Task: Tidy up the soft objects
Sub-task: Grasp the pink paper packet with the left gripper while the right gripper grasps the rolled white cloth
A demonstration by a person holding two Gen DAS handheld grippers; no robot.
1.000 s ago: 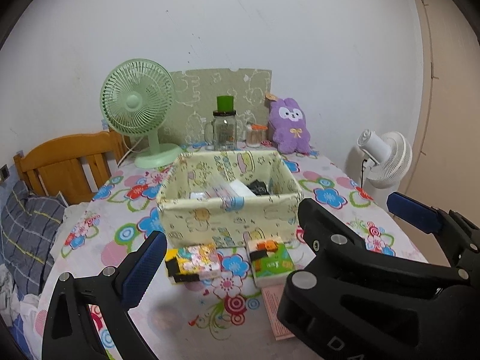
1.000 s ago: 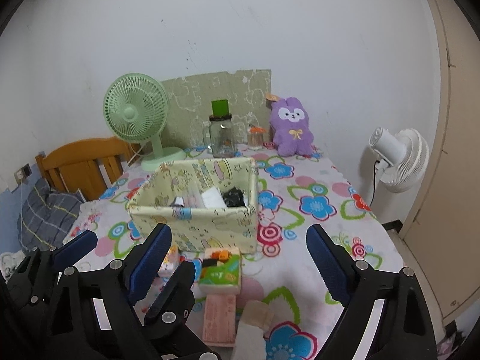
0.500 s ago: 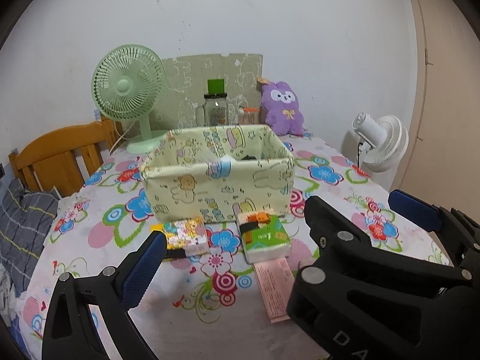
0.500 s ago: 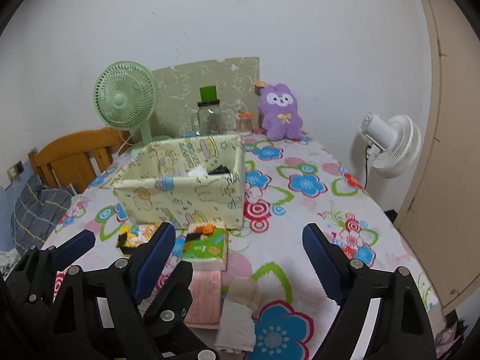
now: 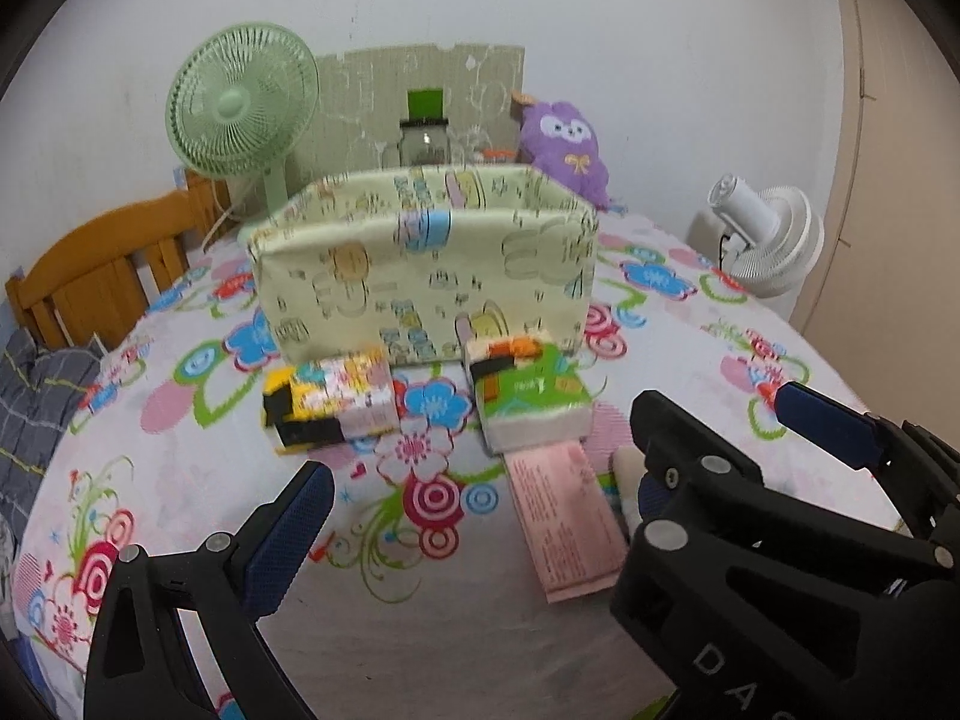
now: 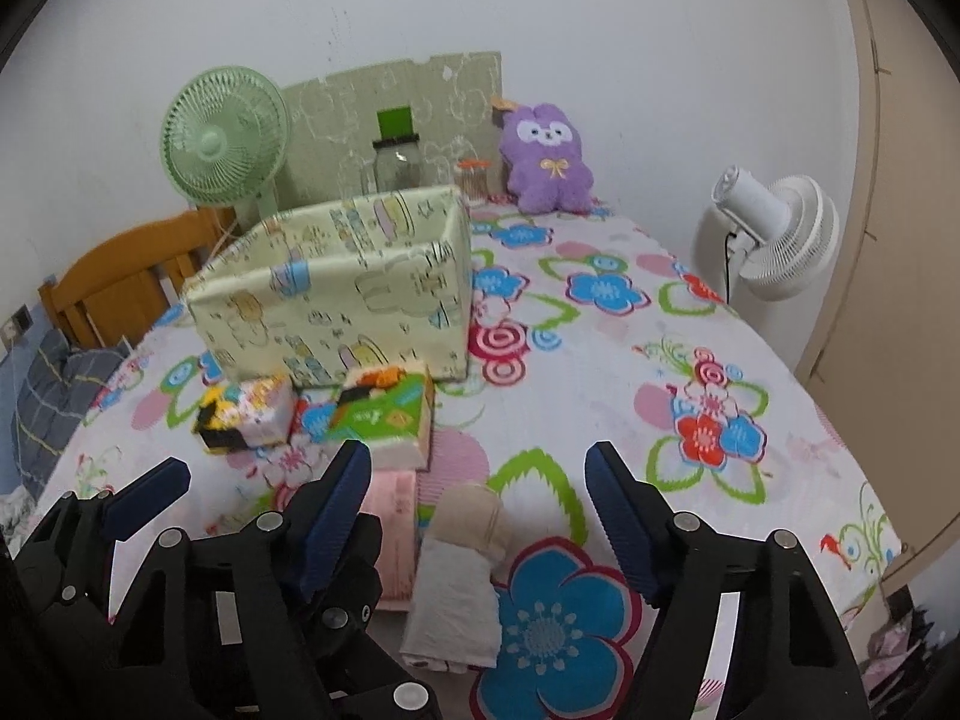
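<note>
A pale green fabric storage box (image 5: 426, 276) (image 6: 336, 294) stands mid-table. In front of it lie a yellow-pink tissue pack (image 5: 336, 402) (image 6: 249, 411), a green tissue pack (image 5: 531, 393) (image 6: 390, 414), a pink packet (image 5: 567, 528) (image 6: 393, 516) and a rolled beige-white cloth (image 6: 465, 576). A purple plush (image 5: 567, 147) (image 6: 543, 159) sits at the back. My left gripper (image 5: 540, 468) is open above the table, near the pink packet. My right gripper (image 6: 480, 510) is open, with the cloth roll between its fingers' line of sight.
A green desk fan (image 5: 240, 111), a glass jar with green lid (image 5: 425, 132) and a card panel stand at the back. A white fan (image 6: 774, 228) stands off the right edge. A wooden chair (image 5: 90, 276) is at the left.
Both grippers have dropped lower and moved closer to the tabletop. The box's inside has gone out of sight. The cloth roll now sits closer to the right gripper.
</note>
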